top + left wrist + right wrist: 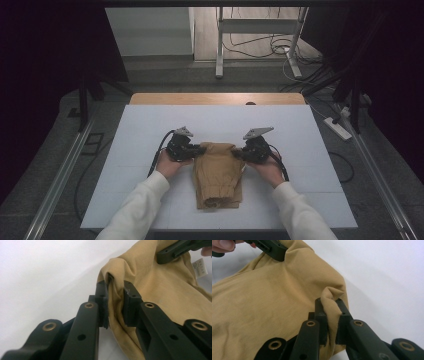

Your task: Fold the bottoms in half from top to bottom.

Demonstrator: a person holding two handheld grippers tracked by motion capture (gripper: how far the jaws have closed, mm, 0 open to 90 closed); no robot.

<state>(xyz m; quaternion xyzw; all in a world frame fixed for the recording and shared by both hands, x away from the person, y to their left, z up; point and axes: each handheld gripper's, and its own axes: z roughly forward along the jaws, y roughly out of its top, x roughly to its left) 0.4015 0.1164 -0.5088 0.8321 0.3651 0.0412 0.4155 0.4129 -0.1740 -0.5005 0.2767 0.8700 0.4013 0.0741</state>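
Note:
A folded tan garment (217, 175) lies in the middle of the white tabletop (300, 150), its far end between the two grippers. My left gripper (201, 149) is shut on the garment's far left corner; in the left gripper view the pads (102, 297) pinch a ridge of tan cloth (162, 290). My right gripper (236, 151) is shut on the far right corner, where a fold of cloth (262, 302) bunches up between the fingers (322, 312). A white label (200, 267) shows near the garment's edge. Each gripper view shows the other gripper's jaw on the cloth farther off.
A wooden strip (215, 98) borders the table's far side. Beyond it stand metal frame legs (219, 45) with loose cables on the floor. A power strip (337, 129) lies on the floor to the right. Cables trail from both grippers over the table.

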